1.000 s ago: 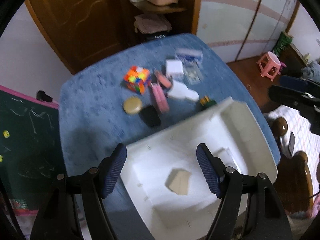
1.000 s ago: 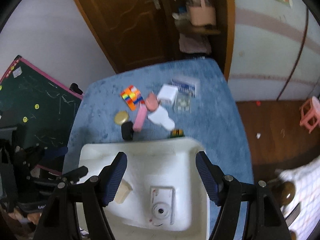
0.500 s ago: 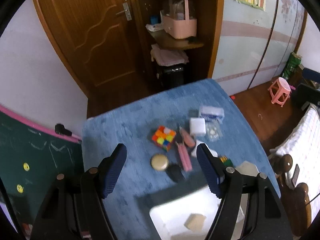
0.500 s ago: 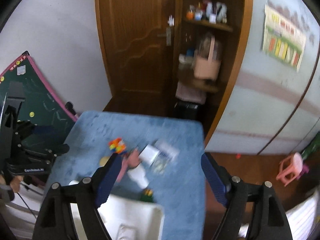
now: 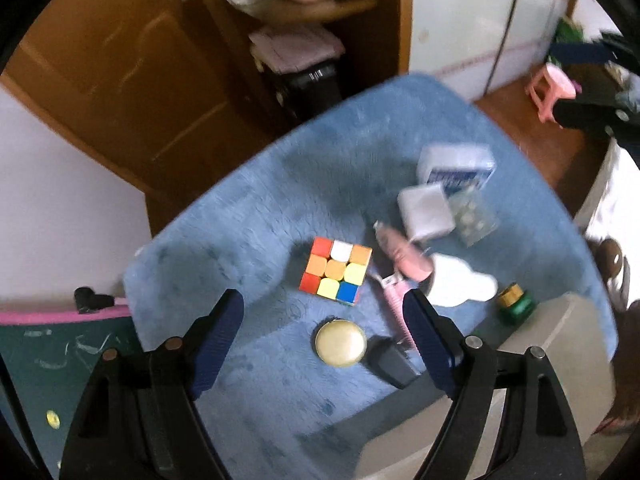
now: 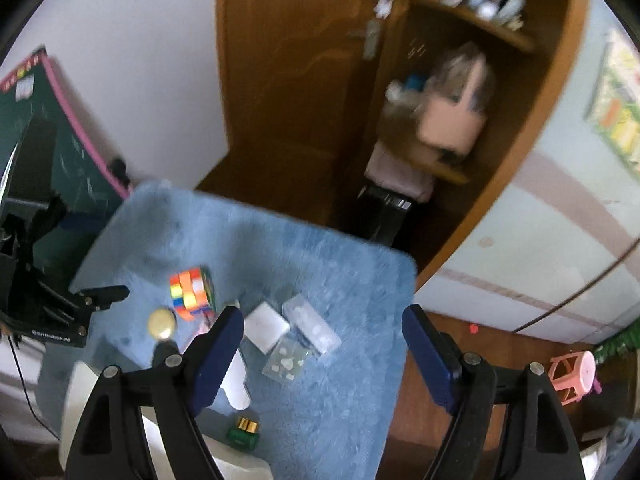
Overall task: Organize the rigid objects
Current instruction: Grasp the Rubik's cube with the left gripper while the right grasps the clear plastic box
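Both grippers' fingers stand spread with nothing between them: the left gripper (image 5: 322,336), jaws opening, hangs over the blue table (image 5: 248,216) above the round gold lid (image 5: 340,343) and puzzle cube (image 5: 337,270). Right gripper (image 6: 322,344) hovers by the table's right edge, near a white box (image 6: 266,326) and blister pack (image 6: 286,362). A white bin (image 5: 516,380) sits at the near edge.

No legible text on any item
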